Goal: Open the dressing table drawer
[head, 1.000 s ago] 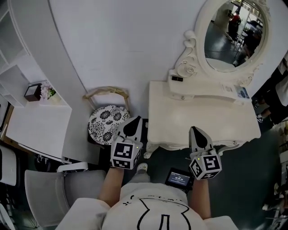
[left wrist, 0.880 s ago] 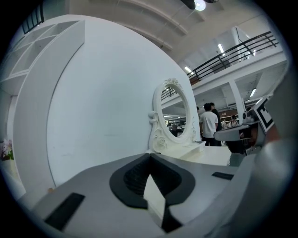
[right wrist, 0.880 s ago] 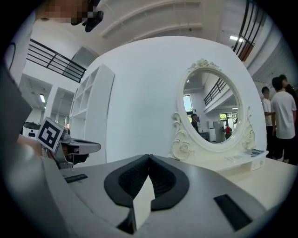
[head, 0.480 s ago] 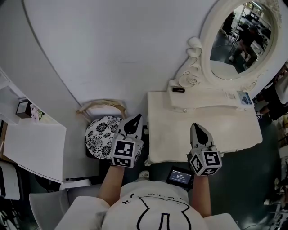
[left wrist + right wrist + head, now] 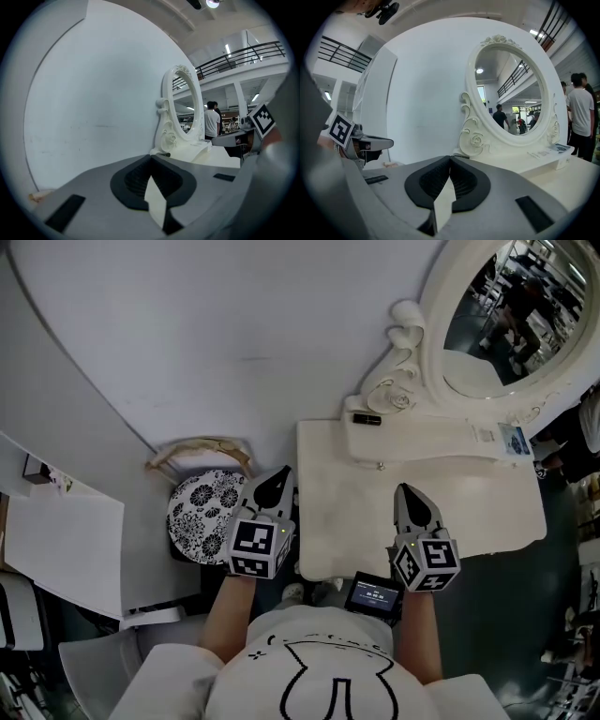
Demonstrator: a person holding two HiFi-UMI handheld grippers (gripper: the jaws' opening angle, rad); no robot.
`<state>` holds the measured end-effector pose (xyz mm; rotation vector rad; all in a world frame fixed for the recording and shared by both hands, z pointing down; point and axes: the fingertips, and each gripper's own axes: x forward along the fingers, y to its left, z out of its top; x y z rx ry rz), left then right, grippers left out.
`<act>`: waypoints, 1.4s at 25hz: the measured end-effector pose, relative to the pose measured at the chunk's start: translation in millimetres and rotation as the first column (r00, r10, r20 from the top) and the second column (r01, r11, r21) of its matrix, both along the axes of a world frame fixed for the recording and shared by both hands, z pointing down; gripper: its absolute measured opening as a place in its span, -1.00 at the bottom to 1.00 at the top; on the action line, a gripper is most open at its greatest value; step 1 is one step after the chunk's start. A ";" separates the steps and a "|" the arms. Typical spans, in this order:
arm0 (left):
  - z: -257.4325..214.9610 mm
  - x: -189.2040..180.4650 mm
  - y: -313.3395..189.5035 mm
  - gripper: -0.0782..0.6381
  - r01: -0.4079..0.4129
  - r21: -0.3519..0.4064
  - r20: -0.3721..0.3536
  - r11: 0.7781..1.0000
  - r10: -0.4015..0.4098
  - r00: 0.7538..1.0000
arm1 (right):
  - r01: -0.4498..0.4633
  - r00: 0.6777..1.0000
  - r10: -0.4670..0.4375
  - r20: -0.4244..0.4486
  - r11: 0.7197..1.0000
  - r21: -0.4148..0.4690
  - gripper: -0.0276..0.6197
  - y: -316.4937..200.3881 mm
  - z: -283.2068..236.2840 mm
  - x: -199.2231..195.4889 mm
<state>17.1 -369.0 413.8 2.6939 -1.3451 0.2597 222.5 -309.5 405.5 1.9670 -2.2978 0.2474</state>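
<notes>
The cream dressing table (image 5: 469, 512) stands against the white wall, with an oval mirror (image 5: 511, 315) on a carved frame. A low drawer unit under the mirror shows a small knob (image 5: 380, 465). The table's front is hidden below its top. My left gripper (image 5: 278, 476) is shut and empty, just off the table's left edge. My right gripper (image 5: 409, 491) is shut and empty, above the front part of the tabletop. In the left gripper view the shut left gripper (image 5: 151, 157) points past the mirror (image 5: 185, 108). In the right gripper view the right gripper (image 5: 450, 158) faces the mirror (image 5: 511, 89).
A round stool with a black floral seat (image 5: 199, 509) stands left of the table, close to the left gripper. A small black object (image 5: 366, 418) lies on the drawer unit. A device with a screen (image 5: 373, 595) hangs at the person's waist. White shelving (image 5: 56, 531) is at far left.
Both grippers have moved forward towards the table. The right one now hangs over the tabletop and the left one beside its left edge. Both stayed shut.
</notes>
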 end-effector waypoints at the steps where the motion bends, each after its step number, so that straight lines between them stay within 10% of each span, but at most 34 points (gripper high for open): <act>1: 0.4 2.5 -2.7 -0.70 0.003 -0.001 0.001 1.000 -0.003 1.000 | 0.001 1.000 -0.001 0.001 1.000 -0.010 -0.87 -4.9 2.9 3.6; 35: 87.0 21.4 -64.9 -0.70 0.121 -0.206 0.061 0.971 -0.111 0.992 | -0.022 0.999 0.030 0.013 0.899 -0.437 -0.48 -95.6 164.7 38.8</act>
